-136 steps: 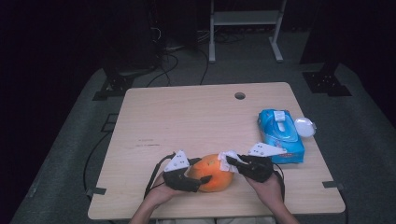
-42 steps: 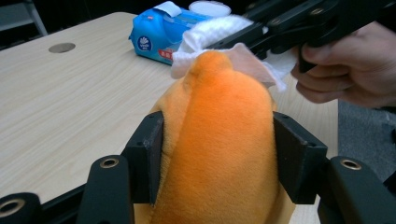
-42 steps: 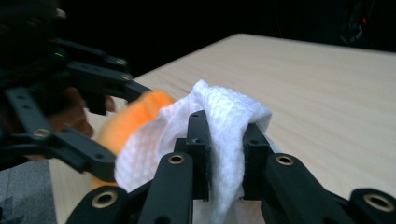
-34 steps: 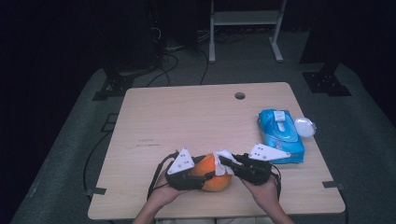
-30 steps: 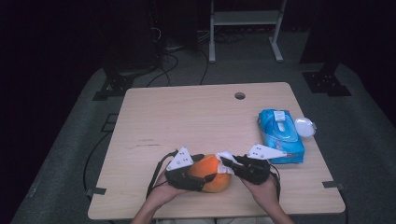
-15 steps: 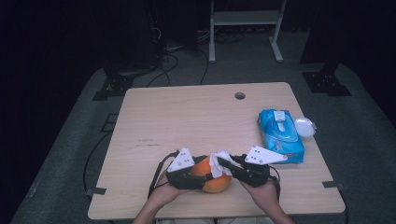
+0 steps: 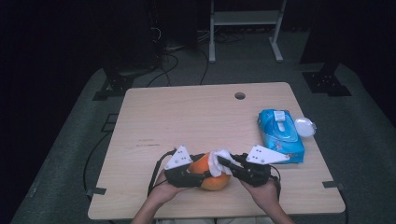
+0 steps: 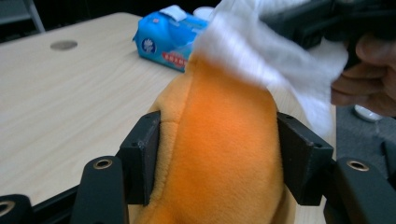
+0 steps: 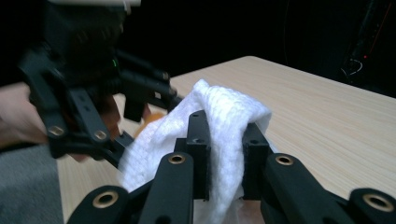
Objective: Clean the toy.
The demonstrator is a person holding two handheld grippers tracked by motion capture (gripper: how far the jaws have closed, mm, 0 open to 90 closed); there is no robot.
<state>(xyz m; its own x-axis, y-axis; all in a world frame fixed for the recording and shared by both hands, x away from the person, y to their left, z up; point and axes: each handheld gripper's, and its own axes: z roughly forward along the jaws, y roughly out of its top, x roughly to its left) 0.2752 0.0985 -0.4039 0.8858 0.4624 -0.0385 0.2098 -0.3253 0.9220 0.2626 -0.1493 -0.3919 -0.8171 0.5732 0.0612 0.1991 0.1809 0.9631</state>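
High view, toy: I see an orange plush (image 7: 212,173) at the near edge of the table (image 7: 196,116), between my two hands.
Left gripper view, grip: my left gripper (image 8: 219,154) has just been closing, and its black pads now press into the plush (image 8: 219,158) from both sides, denting the fabric.
Long axis: from that gripper's camera the plush runs away from the jaws, up toward a white wipe (image 8: 266,60) draped over its far end.
Right gripper view, wipe: my right gripper (image 9: 226,154) is clamped tight on the bunched wipe (image 9: 219,126), which bulges above the jaws.
Relation that counts: the wipe (image 7: 219,161) sits on the top right of the plush, so the toy lies just left of and under the right gripper (image 7: 229,164); I judge any wiping stroke must run leftward along that upper face toward the left gripper (image 7: 196,175).
Nearer hand: the right does the rubbing, the left only steadies.
Risk, my guess: a stroke carried too far meets the left gripper's jaws.
Farther out: a blue wipe pack (image 7: 280,135) lies well to the right, a small white lid (image 7: 306,126) just beside it.
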